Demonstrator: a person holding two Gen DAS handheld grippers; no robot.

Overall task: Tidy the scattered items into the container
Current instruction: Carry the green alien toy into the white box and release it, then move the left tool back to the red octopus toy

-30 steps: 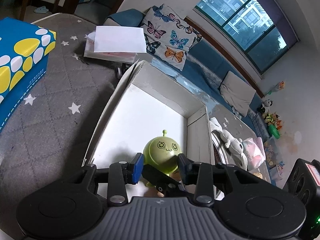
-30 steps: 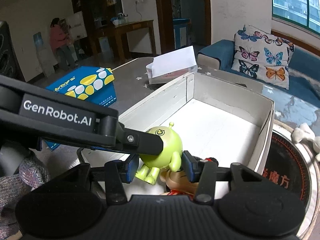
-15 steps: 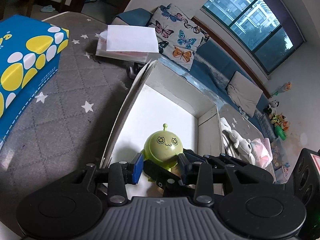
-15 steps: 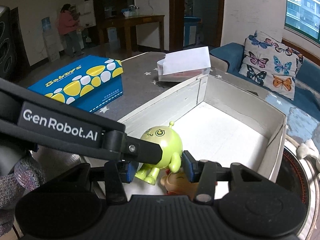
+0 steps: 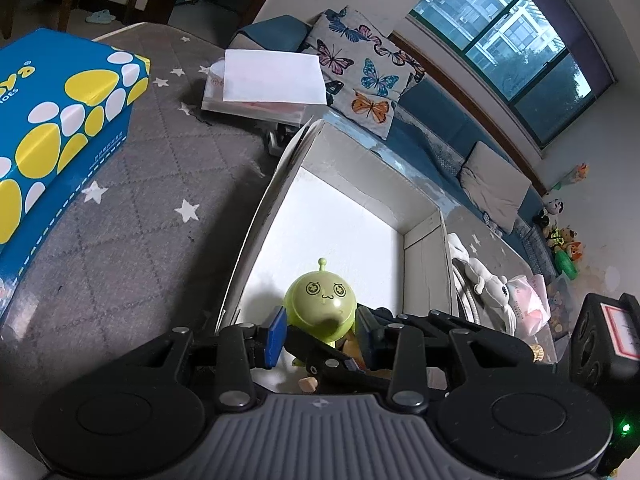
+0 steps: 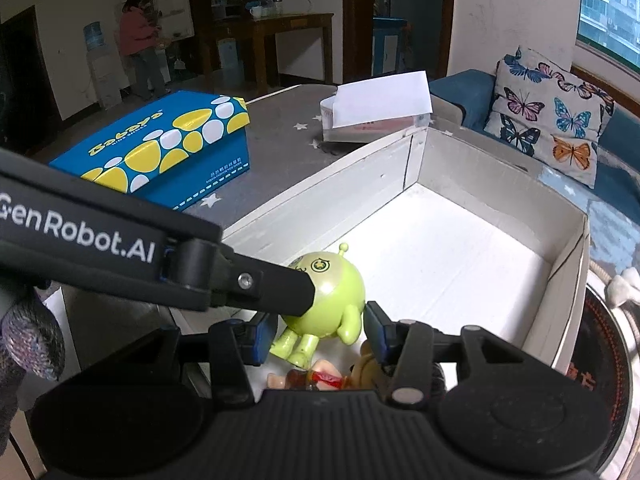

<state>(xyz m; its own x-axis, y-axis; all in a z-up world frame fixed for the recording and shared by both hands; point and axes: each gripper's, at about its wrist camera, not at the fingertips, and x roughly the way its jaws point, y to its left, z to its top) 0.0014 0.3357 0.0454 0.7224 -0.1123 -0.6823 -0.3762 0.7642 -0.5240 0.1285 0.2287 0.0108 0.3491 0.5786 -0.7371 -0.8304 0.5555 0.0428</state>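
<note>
A green round alien figure [image 5: 321,309] stands inside the white open box [image 5: 360,168] at its near end; it also shows in the right wrist view [image 6: 328,300]. My left gripper [image 5: 320,334] has its fingers on both sides of the figure, jaws close around it. My right gripper [image 6: 316,332] is open around the figure's legs from the other side. A small brown bear-like doll [image 6: 340,374] lies in the box just below the right gripper. The left gripper's finger [image 6: 256,284] crosses the right wrist view and touches the figure's head.
A blue and yellow shoe box [image 5: 52,128] stands left on the grey star mat [image 5: 140,216]. A white folded carton [image 5: 268,80] lies behind the box. A white plush toy [image 5: 484,280] and a black speaker [image 5: 608,332] sit right. A sofa with a butterfly cushion [image 6: 548,112] is behind.
Both grippers have pulled back slightly and tilted; the green figure stays at the box's near end. The brown doll shows more fully under the right gripper.
</note>
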